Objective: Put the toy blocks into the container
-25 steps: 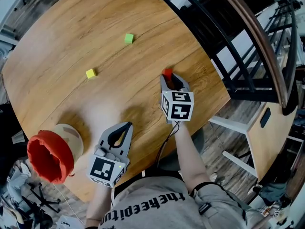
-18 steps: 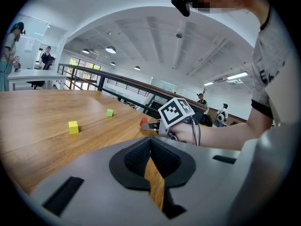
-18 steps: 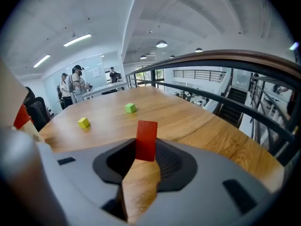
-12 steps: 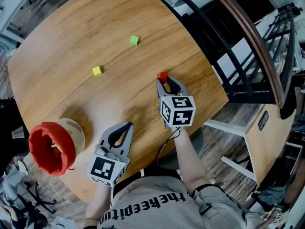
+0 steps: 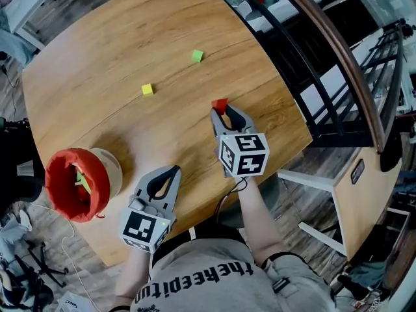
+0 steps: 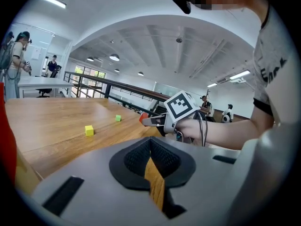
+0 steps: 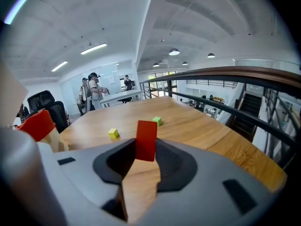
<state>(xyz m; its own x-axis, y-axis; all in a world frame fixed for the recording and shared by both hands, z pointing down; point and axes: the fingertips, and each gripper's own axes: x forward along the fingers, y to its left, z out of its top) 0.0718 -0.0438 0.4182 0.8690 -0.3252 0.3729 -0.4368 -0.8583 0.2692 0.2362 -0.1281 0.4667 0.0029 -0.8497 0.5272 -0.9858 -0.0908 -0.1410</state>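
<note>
A red block point(image 5: 220, 105) is pinched at the tips of my right gripper point(image 5: 221, 111), which is shut on it above the right side of the round wooden table point(image 5: 97, 57). The right gripper view shows the red block point(image 7: 146, 140) upright between the jaws. A yellow block point(image 5: 147, 90) and a green block point(image 5: 197, 56) lie on the table farther out. The red-rimmed container point(image 5: 57, 174) stands at the near left edge, with something green inside. My left gripper point(image 5: 171, 170) is shut and empty, just right of the container.
A dark railing with a wooden handrail point(image 5: 338, 51) curves past the table's right edge. A white stool point(image 5: 318, 181) stands below that edge. Several people stand in the far background of both gripper views.
My right gripper has risen off the table with the red block and drifted a little left. The left gripper has barely shifted. The head view has swung, so the container's opening shows more.
</note>
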